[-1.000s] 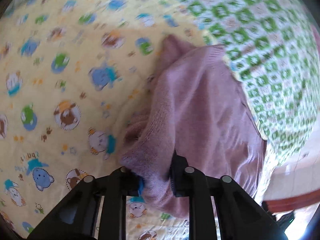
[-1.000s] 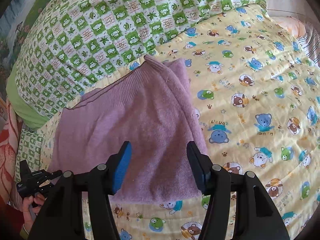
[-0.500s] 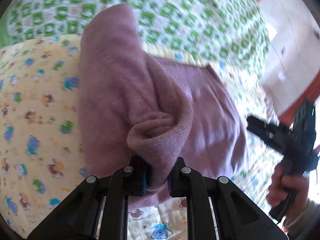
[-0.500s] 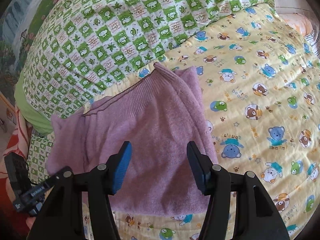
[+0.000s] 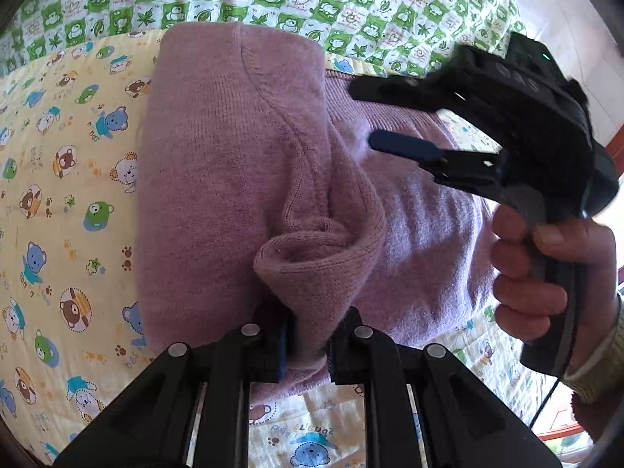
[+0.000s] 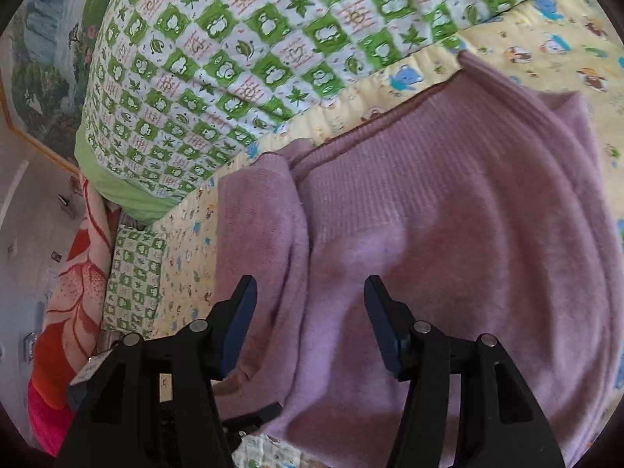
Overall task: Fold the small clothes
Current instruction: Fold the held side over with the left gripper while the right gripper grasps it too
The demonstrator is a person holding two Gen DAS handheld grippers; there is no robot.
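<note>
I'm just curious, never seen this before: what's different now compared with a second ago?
The left gripper, still pinching the purple sweater, has carried its sleeve over onto the body. The right gripper has moved in over the sweater, jaws still open and empty. The yellow quilt stayed put.

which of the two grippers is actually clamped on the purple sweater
The left gripper: its jaws pinch a bunched fold of the purple sweater. The right gripper hovers over the knit with jaws apart, gripping nothing.

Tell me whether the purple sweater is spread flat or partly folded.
Partly folded: the left gripper has one side of the purple sweater doubled over onto its body.
</note>
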